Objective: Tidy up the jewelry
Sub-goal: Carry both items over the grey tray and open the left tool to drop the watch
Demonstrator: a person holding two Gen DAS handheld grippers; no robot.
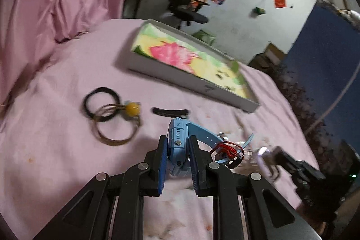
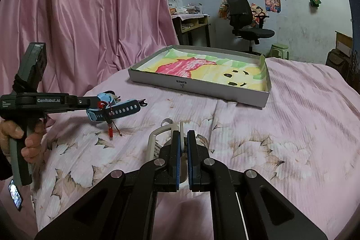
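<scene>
Clamping a blue smartwatch (image 1: 177,145), the left gripper (image 1: 178,150) has its blue-padded fingers pressed on both sides of the watch body, lower centre of the left wrist view. Watch strap (image 1: 205,138) sticks out to the right, and a red cord bracelet (image 1: 227,150) is tangled on the strap, just right of the fingers. In the right wrist view the same watch (image 2: 105,105) sits at the tip of the left gripper, mid left of frame, lifted off the bedspread (image 2: 292,127), red cord dangling below. A hand (image 2: 24,138) grips the left gripper's handle at the left edge.

Right gripper (image 2: 183,150), lower centre of its own view, has its fingers nearly together around a white ring-shaped item (image 2: 157,134) with a clear rounded piece; exact item is hard to tell, it looks pinched between the pads. It rests on or just above the bedspread.

Left of the left gripper in the left wrist view: black hair ties (image 1: 101,105) overlapping a brown hoop bangle (image 1: 117,129) with a yellow bead (image 1: 132,107) where they meet. A black hair clip (image 1: 169,111) lies just above the watch.

A shallow grey box (image 2: 198,82) lined with a pink, yellow and green drawing sits upper centre of both views, well apart from both grippers. Pink curtain (image 2: 90,15) upper left, office chair (image 2: 245,17) in the background.
</scene>
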